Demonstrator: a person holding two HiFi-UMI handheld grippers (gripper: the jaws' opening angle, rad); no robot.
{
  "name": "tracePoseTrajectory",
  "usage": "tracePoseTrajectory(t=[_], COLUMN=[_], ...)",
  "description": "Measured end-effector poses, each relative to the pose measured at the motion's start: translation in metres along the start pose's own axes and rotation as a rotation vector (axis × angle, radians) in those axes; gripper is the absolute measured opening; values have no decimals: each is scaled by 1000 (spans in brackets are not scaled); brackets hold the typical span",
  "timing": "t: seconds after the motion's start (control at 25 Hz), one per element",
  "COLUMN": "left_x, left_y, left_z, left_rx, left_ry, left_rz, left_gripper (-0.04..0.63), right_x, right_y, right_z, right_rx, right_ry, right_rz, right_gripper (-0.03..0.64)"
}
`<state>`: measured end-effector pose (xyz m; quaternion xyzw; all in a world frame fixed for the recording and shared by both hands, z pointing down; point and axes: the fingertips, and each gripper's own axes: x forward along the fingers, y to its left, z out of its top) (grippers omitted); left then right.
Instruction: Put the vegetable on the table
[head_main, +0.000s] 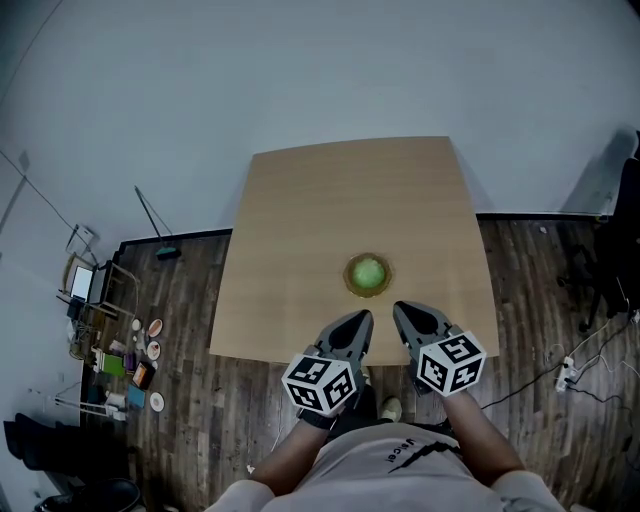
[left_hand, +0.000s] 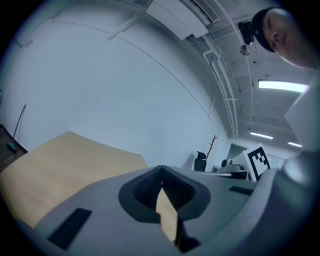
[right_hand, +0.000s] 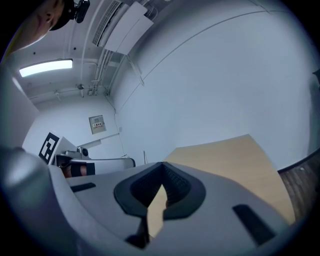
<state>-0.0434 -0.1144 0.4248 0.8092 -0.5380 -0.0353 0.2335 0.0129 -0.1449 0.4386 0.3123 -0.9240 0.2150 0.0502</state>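
Note:
A round green vegetable (head_main: 368, 272) sits in a small brownish bowl (head_main: 351, 284) on the light wooden table (head_main: 330, 200), near the middle of its front half. My left gripper (head_main: 361, 319) hovers at the table's front edge, just short of the bowl and a little to its left. Its jaws are shut, tips touching, with nothing in them. My right gripper (head_main: 401, 311) is beside it, just short of the bowl and to its right, also shut and holding nothing. The left gripper (left_hand: 161, 170) and right gripper (right_hand: 161, 166) views point upward over the tabletop, and the vegetable is hidden in both.
Dark wooden floor surrounds the table. Several small items and a rack (head_main: 112, 350) clutter the floor at left, with a long-handled broom (head_main: 157, 236) near the wall. A dark chair (head_main: 618, 250) and cables (head_main: 568, 374) are at right. The person's torso fills the bottom.

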Motion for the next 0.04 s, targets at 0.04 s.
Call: tracePoseTrajectory(t=[0.04], left_x=[0], left_y=[0], left_z=[0], left_rx=[3], left_ry=[1], left_rz=[-1], left_gripper=[14], right_x=[0], right_y=[1], right_z=[0], right_rx=[-3], right_ry=[-1], right_rz=[-1], right_gripper=[14])
